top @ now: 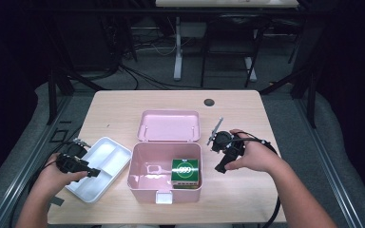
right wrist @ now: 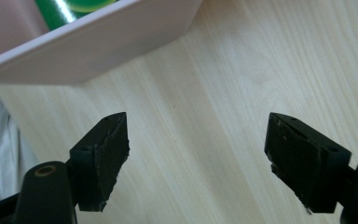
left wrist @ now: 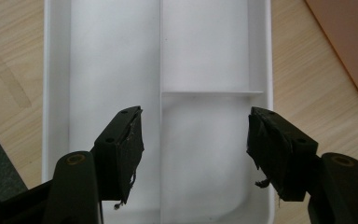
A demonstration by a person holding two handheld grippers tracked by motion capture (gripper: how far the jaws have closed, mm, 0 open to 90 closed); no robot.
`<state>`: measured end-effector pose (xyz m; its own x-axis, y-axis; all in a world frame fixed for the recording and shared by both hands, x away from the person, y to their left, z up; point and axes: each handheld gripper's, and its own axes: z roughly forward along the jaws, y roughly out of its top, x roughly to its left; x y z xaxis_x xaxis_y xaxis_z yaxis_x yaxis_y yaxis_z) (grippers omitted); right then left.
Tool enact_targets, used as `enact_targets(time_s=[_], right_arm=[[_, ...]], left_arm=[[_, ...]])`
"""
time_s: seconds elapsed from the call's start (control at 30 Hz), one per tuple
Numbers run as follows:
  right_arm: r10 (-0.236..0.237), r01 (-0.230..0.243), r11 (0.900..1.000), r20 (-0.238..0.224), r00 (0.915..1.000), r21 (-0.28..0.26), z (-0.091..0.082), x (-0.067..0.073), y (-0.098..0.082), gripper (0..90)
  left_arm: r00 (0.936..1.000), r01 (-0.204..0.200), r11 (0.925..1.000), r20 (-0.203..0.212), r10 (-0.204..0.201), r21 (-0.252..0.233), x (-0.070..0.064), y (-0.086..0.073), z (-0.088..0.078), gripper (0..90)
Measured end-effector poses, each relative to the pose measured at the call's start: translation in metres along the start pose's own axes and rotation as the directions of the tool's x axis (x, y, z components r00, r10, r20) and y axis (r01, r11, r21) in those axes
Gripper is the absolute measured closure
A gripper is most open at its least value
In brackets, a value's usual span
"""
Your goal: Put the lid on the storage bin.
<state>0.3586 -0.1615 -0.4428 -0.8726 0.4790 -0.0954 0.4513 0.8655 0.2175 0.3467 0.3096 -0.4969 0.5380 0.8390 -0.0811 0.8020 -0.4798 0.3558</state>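
Wooden table point(top: 247, 109) seen: pink box point(top: 165, 176) centre, white tray point(top: 97, 171) at 9 o'clock. Left gripper point(top: 94, 173) and right gripper point(top: 220, 167) held wide, nothing gripped.

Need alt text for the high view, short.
An open pink plastic box with its lid back sits mid-table, a green carton inside. The left gripper, jaws open, hovers over a white divided plastic tray; the right gripper is beside the box, over the light wooden table.
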Motion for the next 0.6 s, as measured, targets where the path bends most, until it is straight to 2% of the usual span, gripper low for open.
enact_targets(time_s=[0.1, 0.27, 0.3, 0.37, 0.4, 0.43, 0.5, 0.6], right_arm=[[0.057, -0.057, 0.997, -0.002, 0.9984, -0.048, 0.004, 0.0, -0.006, 22.3], [0.156, -0.155, 0.98, -0.004, 0.9878, -0.121, 0.01, 0.001, -0.019, 22.8], [0.167, -0.166, 0.975, -0.004, 0.9859, -0.145, 0.011, 0.002, -0.022, 22.8], [0.193, -0.191, 0.969, -0.006, 0.9812, -0.158, 0.012, 0.003, -0.025, 22.8], [0.199, -0.195, 0.967, 0.005, 0.9801, -0.162, 0.013, 0.003, -0.026, 22.8], [0.211, -0.205, 0.96, 0.01, 0.9774, -0.188, 0.016, 0.004, -0.028, 22.8], [0.22, -0.211, 0.96, 0.029, 0.9752, -0.186, 0.018, 0.005, -0.03, 22.8], [0.247, -0.23, 0.948, 0.057, 0.9673, -0.219, 0.022, 0.007, -0.033, 22.8]], left_arm=[[1.0, 0.004, 1.0, 0.0, -0.004, -0.001, 0.0, -0.001, 0.001, 35.8], [1.0, 0.007, 1.0, 0.007, -0.007, -0.004, 0.002, -0.002, -0.001, 35.8], [1.0, 0.004, 1.0, 0.006, -0.004, -0.005, 0.002, -0.002, -0.001, 35.8], [1.0, 0.0, 1.0, 0.003, 0.0, -0.006, 0.002, -0.002, -0.001, 35.9], [1.0, -0.004, 0.9999, 0.003, 0.004, -0.013, 0.002, -0.002, -0.001, 36.2], [1.0, -0.008, 0.9998, 0.002, 0.008, -0.018, 0.002, -0.002, -0.001, 37.9], [0.9999, -0.013, 0.9994, -0.007, 0.013, -0.033, 0.001, -0.002, -0.002, 38.3], [0.9996, -0.024, 0.9986, -0.016, 0.023, -0.048, 0.001, -0.001, -0.004, 39.1]])
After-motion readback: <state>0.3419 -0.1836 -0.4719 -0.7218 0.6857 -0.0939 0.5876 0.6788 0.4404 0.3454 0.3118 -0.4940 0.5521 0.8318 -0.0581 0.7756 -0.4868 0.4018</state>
